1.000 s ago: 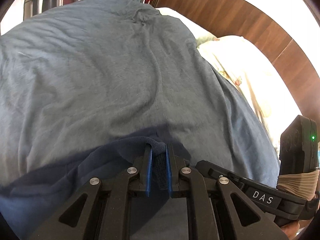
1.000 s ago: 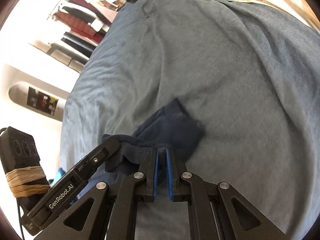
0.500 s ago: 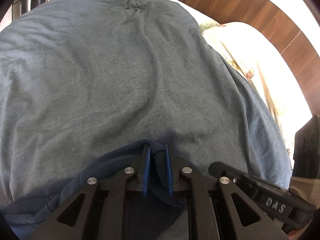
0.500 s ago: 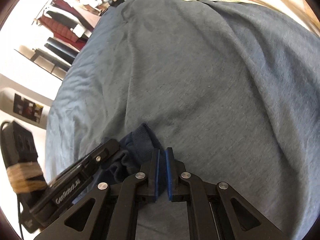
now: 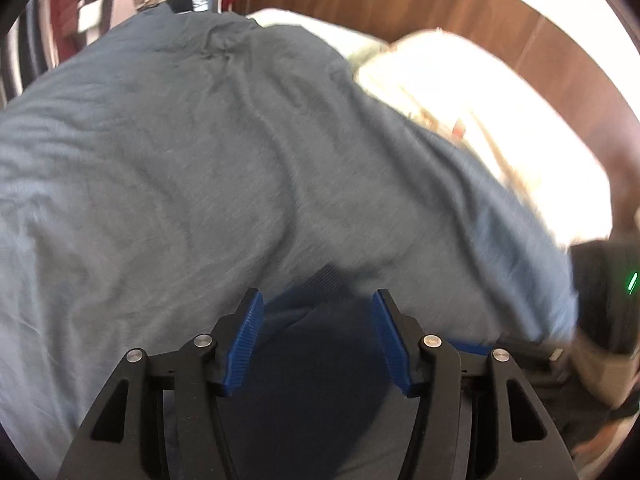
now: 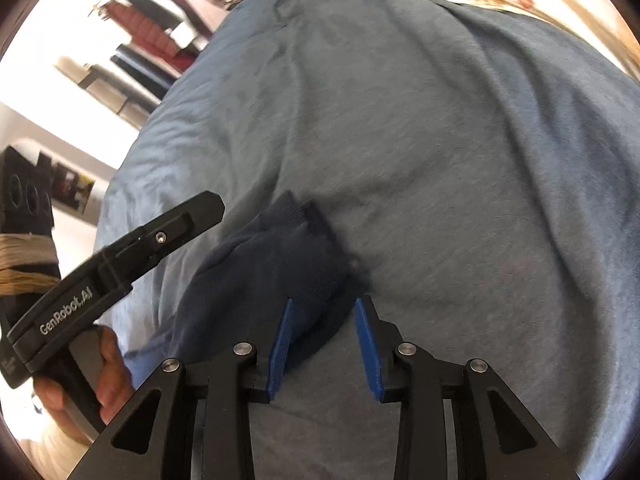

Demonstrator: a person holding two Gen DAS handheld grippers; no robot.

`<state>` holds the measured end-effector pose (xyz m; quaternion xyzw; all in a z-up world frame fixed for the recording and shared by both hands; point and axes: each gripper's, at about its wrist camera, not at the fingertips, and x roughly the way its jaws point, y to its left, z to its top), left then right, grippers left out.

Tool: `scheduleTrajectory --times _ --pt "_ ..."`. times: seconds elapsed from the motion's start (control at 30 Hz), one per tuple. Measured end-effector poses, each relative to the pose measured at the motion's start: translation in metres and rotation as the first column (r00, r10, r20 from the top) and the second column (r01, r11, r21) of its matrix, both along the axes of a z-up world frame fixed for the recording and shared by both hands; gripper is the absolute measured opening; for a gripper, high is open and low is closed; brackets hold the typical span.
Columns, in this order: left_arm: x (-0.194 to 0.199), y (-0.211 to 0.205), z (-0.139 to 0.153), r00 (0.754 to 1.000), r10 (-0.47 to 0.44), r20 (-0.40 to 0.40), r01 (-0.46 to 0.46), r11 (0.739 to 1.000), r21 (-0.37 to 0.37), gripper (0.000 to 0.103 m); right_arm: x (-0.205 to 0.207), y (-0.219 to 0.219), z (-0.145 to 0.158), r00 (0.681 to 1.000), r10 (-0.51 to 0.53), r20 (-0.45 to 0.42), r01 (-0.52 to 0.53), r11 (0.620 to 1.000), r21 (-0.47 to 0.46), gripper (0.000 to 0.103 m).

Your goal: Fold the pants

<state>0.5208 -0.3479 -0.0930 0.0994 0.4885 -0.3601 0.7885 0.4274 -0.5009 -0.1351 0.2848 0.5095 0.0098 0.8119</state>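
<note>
The dark navy pants (image 6: 276, 276) lie on the grey-blue bed cover, ribbed cuff end pointing away. In the left wrist view the pants (image 5: 316, 344) lie under and between my fingers, cuff edge just beyond the tips. My left gripper (image 5: 316, 312) is open above the fabric and holds nothing; its body also shows at the left of the right wrist view (image 6: 120, 256). My right gripper (image 6: 322, 312) is open, with the pants' right edge lying between its pads (image 6: 282, 336). Most of the pants are hidden under the grippers.
The grey-blue bed cover (image 5: 200, 168) fills both views with soft wrinkles. A cream pillow (image 5: 472, 112) and a wooden headboard (image 5: 440, 4) are at the right. Hanging clothes and shelves (image 6: 156, 32) stand beyond the bed's far edge.
Both grippers were shut on the pants' cuff edge and have opened, letting the fabric drop onto the bed cover. Both views have lifted and pulled back slightly.
</note>
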Motion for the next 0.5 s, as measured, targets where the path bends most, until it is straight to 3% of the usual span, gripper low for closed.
scheduleTrajectory --times 0.13,0.23,0.37,0.5 --pt "0.004 0.025 -0.016 1.0 0.0 -0.024 0.003 0.995 0.1 0.054 0.007 0.004 -0.009 1.0 0.005 0.015 -0.005 1.0 0.006 0.034" --pt "0.003 0.053 -0.017 1.0 0.027 -0.006 -0.026 0.986 0.162 0.054 0.013 0.003 -0.016 0.999 -0.015 -0.029 0.016 1.0 0.026 0.034" --pt "-0.005 0.097 -0.013 0.999 0.049 0.003 -0.048 0.976 0.214 0.054 0.007 0.015 0.0 1.0 -0.02 -0.005 0.019 0.999 -0.045 0.034" --pt "-0.014 0.119 -0.014 1.0 -0.002 -0.02 0.007 0.972 0.237 0.054 0.009 0.041 0.012 0.999 0.031 0.017 -0.03 0.997 -0.068 0.034"
